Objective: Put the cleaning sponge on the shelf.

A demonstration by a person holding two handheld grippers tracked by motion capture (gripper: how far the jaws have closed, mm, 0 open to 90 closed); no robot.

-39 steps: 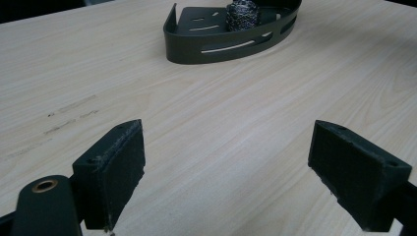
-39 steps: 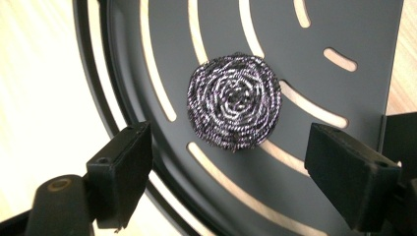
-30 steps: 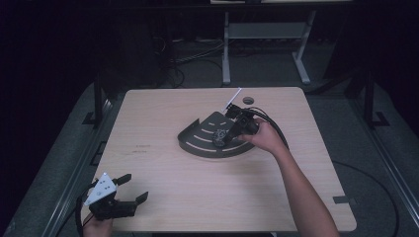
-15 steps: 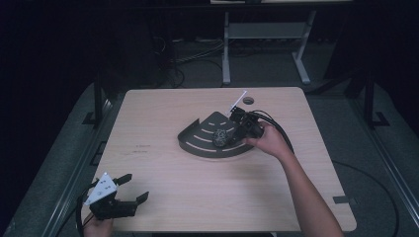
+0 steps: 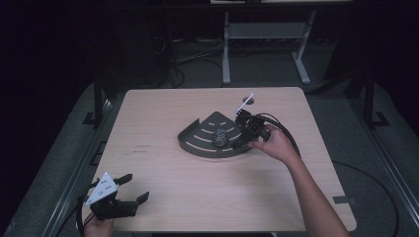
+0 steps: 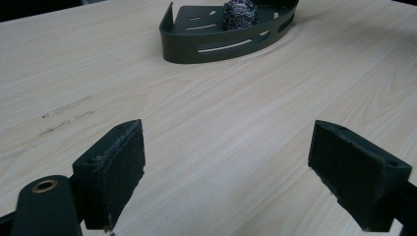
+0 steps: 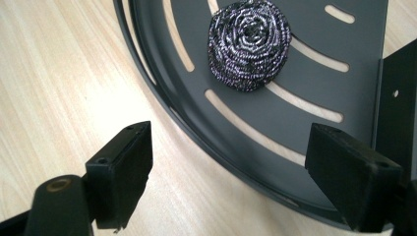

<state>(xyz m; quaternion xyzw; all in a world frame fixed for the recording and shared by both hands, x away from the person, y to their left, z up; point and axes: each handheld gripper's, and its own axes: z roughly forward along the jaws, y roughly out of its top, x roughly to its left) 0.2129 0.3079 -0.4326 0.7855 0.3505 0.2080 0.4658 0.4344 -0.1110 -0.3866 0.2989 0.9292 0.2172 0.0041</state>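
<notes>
A dark grey fan-shaped rack (image 5: 200, 140) with slots lies in the middle of the wooden table (image 5: 163, 113). A round steel-wool scourer (image 5: 220, 137) (image 7: 248, 43) (image 6: 240, 13) rests inside the rack (image 7: 314, 83) (image 6: 196, 44). My right gripper (image 5: 240, 139) (image 7: 228, 174) hovers over the rack's curved right rim, jaws wide apart, empty, the scourer just beyond them. My left gripper (image 5: 132, 187) (image 6: 226, 169) sits at the table's near left corner, open and empty, pointing toward the rack.
A dark round hole (image 5: 248, 101) marks the table behind the rack. Black cables (image 5: 281, 129) loop from the right gripper. A white-legged stand (image 5: 264, 44) is on the floor beyond the table. Bare wood spreads between the two grippers.
My right gripper has drawn back from the scourer toward the rack's right rim, leaving the scourer lying in the rack. The left gripper has stayed put.
</notes>
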